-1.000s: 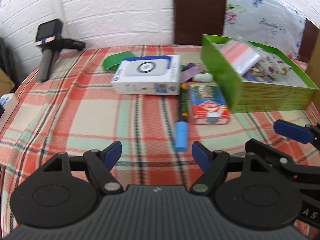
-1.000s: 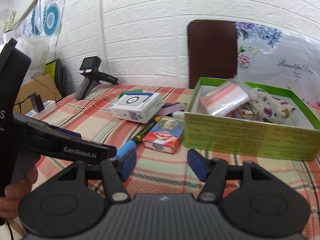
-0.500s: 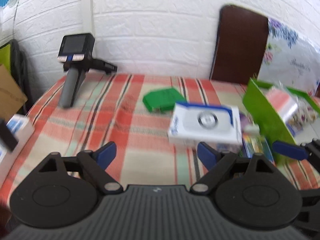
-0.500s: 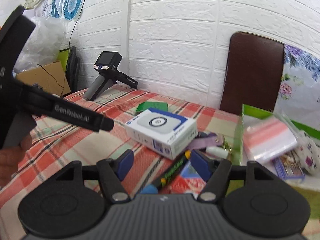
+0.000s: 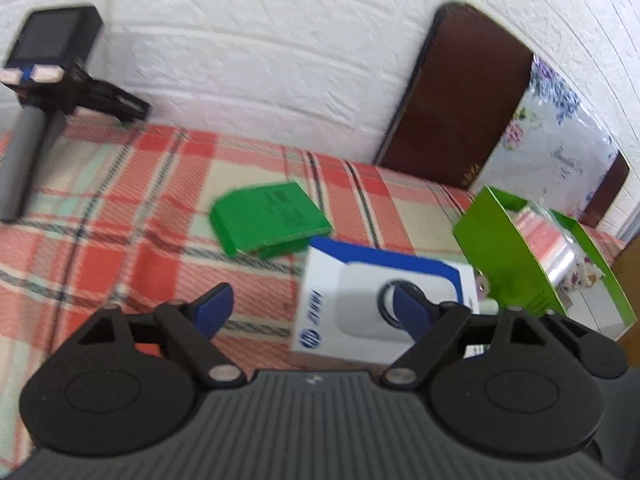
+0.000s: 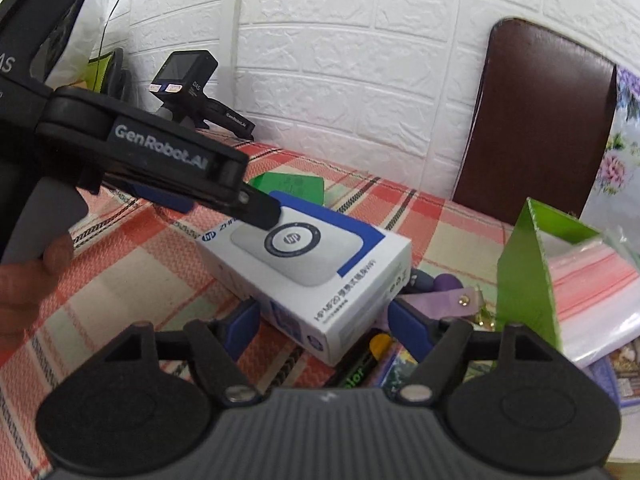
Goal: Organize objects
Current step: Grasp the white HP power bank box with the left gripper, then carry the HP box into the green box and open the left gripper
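Only your right view shows the purple strap [image 6: 436, 298], your left gripper [image 5: 316, 308] just narrowing over the white-and-blue cardboard box [image 5: 372, 300], jaws still spread, empty, your right gripper [image 6: 324, 326] just widening, straddling the box corner, pads not pressing.

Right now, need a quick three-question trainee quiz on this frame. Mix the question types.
1. True or false: the white and blue cardboard box lies inside the open bright green cardboard box.
2. The right claw is: A) shut on a pen, B) open, with the white box's near corner between its pads, C) out of view.
3. What flat item lies on the plaid tablecloth behind the white box?

Key: 1 false; 2 B; 3 a flat green packet.
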`<action>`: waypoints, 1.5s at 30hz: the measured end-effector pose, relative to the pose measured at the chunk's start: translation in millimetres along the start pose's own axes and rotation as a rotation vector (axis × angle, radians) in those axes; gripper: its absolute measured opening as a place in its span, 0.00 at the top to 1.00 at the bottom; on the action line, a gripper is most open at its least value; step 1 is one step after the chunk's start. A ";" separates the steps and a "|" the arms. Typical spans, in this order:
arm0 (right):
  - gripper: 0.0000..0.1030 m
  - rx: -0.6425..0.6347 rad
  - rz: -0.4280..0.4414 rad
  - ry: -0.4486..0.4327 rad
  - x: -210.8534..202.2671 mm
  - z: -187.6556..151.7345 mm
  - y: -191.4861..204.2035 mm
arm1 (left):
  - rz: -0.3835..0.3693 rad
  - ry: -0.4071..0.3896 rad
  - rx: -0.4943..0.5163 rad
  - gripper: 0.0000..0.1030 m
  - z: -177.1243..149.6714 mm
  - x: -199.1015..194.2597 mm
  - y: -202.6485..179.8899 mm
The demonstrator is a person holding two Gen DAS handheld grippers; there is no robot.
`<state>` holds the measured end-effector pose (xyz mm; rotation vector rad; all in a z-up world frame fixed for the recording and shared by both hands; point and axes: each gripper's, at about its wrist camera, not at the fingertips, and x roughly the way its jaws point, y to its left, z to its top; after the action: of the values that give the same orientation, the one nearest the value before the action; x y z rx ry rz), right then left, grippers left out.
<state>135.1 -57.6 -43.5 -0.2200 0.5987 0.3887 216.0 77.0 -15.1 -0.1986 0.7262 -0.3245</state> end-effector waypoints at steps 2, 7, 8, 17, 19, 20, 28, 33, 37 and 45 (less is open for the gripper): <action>0.32 0.003 -0.002 0.007 1.9 -0.8 2.0 | -0.076 0.007 -0.036 0.40 -2.6 -1.4 -1.4; 0.37 0.036 0.010 -0.052 -24.5 -0.5 0.6 | -0.021 -0.059 -0.034 0.50 -13.0 -44.5 -21.9; 0.37 0.028 0.018 -0.070 -33.8 -2.2 2.6 | -0.011 -0.058 -0.040 0.50 -17.8 -54.1 -26.7; 0.38 -0.009 0.122 -0.044 -120.2 -60.9 0.6 | -0.001 0.014 -0.017 0.50 -93.0 -107.5 -83.6; 0.38 -0.005 0.108 -0.030 -136.9 -77.5 -3.4 | -0.007 0.036 0.012 0.49 -108.7 -107.9 -102.2; 0.38 -0.002 0.095 -0.021 -144.5 -85.7 -5.5 | -0.012 0.046 0.032 0.49 -116.1 -106.4 -111.2; 0.38 0.134 -0.006 0.027 -183.9 -130.9 -50.2 | -0.067 0.110 0.178 0.46 -141.0 -79.8 -179.7; 0.38 0.165 -0.090 -0.102 -207.6 -124.7 -73.8 | -0.105 0.027 0.244 0.46 -109.7 -85.2 -216.9; 0.38 0.145 -0.169 -0.194 -211.3 -98.6 -101.0 | -0.123 -0.057 0.311 0.47 -75.2 -78.8 -248.2; 0.38 0.161 -0.270 -0.194 -174.8 -68.5 -162.3 | -0.135 -0.108 0.350 0.47 -34.6 -22.3 -280.5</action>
<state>35.9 -276.6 18.1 -0.1050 0.3997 0.0985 114.9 -178.6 54.2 0.0669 0.5398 -0.5588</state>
